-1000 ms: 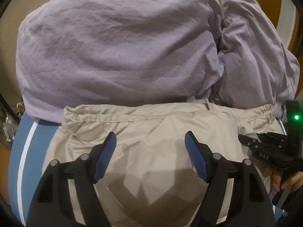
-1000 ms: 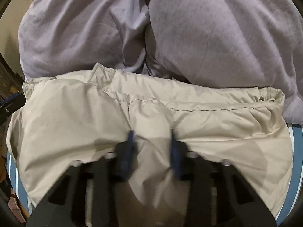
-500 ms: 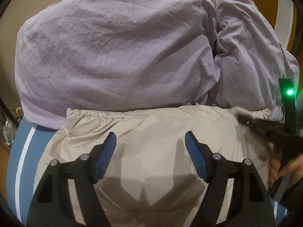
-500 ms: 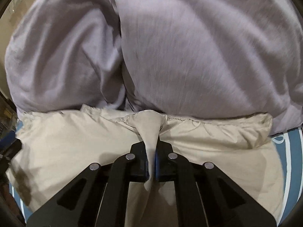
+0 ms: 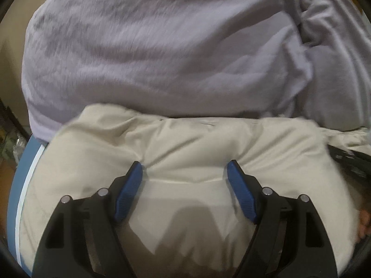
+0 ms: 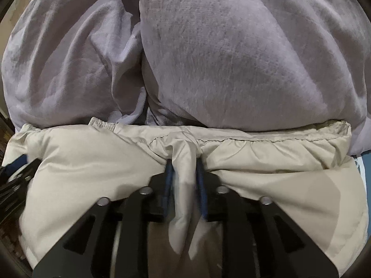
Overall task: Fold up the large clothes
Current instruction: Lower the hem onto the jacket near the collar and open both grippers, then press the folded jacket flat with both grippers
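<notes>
lilac duvet (image 5: 162, 53) bunched behind, blue white-striped sheet (image 5: 19, 185) beneath

The big beige puffy jacket (image 6: 266, 180) lies flat and folded on the bed, its gathered stretchy edge touching the purple blanket (image 6: 231, 58) behind it.

The beige garment (image 5: 185, 143) hides most of the striped bed (image 5: 27, 162), and the right tool (image 6: 184, 162) is motion-blurred.
</notes>
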Motion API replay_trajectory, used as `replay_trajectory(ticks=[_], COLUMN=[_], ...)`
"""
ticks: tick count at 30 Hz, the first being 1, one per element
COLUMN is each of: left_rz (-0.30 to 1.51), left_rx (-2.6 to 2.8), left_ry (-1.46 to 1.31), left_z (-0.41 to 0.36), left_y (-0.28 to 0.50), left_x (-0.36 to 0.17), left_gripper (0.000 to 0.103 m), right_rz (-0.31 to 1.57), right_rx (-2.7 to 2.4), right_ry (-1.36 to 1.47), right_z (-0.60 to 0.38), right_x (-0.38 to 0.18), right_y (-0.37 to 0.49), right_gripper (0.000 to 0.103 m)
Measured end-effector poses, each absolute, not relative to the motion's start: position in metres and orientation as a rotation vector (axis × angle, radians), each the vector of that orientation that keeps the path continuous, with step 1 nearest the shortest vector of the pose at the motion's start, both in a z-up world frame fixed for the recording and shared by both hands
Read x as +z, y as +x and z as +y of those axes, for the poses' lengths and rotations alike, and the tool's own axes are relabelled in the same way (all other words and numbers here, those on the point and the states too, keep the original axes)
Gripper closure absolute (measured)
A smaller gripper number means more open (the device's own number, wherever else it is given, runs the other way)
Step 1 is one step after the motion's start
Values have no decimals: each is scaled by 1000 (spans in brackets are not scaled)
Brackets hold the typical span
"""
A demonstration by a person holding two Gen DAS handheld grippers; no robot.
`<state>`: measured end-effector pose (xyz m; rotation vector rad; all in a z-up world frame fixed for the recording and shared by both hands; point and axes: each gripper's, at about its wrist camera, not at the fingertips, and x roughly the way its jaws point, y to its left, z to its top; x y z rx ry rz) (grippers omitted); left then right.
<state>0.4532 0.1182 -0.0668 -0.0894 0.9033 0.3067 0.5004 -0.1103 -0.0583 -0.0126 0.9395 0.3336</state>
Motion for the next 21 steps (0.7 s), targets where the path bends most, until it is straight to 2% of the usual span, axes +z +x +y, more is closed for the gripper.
replay_trajectory(ticks=[2,3,9,16,21], left_rz=[909,913,916,921,912], left_rx=[322,324,324,329,332], left_ry=[-94,-96,-108,-116,-120], left_z=[123,123,125,130,133], left_y=[457,459,458,458,463], left_x=[-75,-77,-78,-78,-89], left_gripper=[26,26,24,23,22], right_rz=[919,896,789,823,838], right_rx=[338,340,286,211,198], right_ry=[0,8,-1,-55,-70], right_z=[-118,-122,-148,-151,-147], right_x=[-50,-44,-23,-46,-66], right_y=[491,484,450,449,461], right_gripper=[53,51,49,49,39])
